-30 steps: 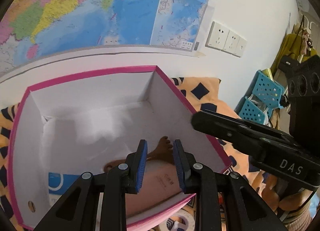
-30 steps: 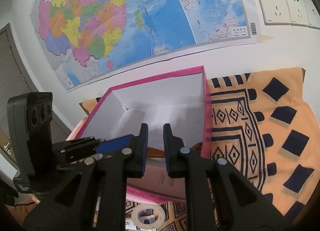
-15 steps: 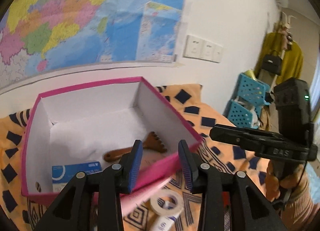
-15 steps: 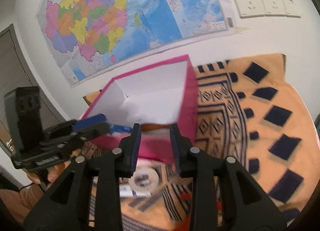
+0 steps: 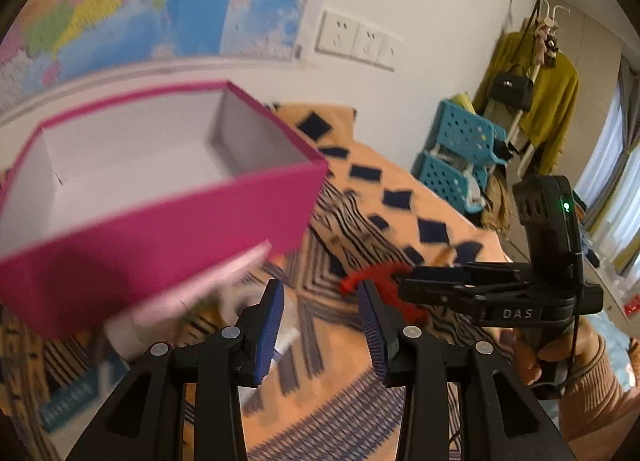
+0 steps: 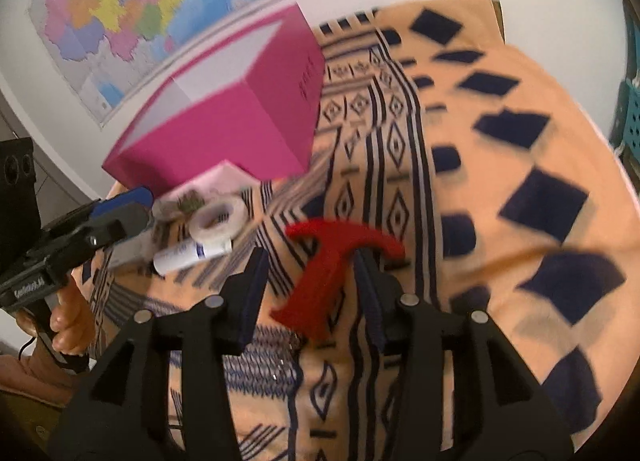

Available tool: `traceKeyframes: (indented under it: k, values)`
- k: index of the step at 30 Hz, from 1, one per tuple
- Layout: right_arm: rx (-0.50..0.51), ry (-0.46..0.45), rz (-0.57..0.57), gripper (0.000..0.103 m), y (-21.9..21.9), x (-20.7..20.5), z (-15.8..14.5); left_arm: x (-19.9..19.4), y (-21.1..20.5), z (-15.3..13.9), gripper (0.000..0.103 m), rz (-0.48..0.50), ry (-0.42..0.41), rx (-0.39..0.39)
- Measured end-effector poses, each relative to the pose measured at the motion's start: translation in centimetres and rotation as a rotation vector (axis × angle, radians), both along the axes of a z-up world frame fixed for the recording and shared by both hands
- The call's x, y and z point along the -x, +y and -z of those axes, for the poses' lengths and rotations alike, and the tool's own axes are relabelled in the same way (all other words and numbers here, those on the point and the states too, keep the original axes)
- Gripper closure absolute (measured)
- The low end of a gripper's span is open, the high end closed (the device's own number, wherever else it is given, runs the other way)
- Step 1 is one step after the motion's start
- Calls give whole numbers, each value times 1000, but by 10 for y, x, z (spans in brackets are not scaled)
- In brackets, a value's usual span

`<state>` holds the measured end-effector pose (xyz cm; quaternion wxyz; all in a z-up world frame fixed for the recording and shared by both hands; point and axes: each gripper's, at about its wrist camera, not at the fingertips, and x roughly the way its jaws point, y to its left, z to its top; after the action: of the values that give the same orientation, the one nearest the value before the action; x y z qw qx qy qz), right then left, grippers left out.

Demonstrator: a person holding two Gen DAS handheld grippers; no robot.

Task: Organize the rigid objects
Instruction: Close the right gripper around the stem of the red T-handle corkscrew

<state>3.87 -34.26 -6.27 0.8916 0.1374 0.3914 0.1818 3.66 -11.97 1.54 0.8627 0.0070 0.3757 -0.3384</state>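
A pink box with a white inside stands open on the patterned cloth, also in the right wrist view. A red T-shaped piece lies flat on the cloth. My right gripper hovers over it, jaws opening, the piece between them and not pressed. In the left wrist view the red piece shows partly behind the right gripper. My left gripper is opening too, with only cloth between its fingers. A tape roll and a white tube lie just in front of the box.
A pale pink flat piece sticks out from under the box. The orange cloth stretches to the right. A blurred brown stick lies there. Blue baskets and a coat rack stand beyond the table.
Both grippers have drawn back from over the box and sunk toward the cloth, jaws widening. The brown wooden piece the left gripper held stayed in the box.
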Motion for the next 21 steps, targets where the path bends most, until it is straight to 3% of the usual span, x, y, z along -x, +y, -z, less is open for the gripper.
traceKeyframes:
  k: [9, 12, 13, 21]
  values:
    - [59, 21, 5, 57, 18, -12, 16, 12, -7, 21, 58, 17, 58, -22]
    - [87, -1, 10, 69, 21, -10, 15, 13, -8, 24, 58, 22, 69, -24]
    - [72, 2, 4, 75, 21, -10, 16, 13, -7, 25, 58, 24, 72, -24]
    - [3, -34, -10, 76, 18, 3, 6, 18, -17, 28, 58, 76, 83, -25]
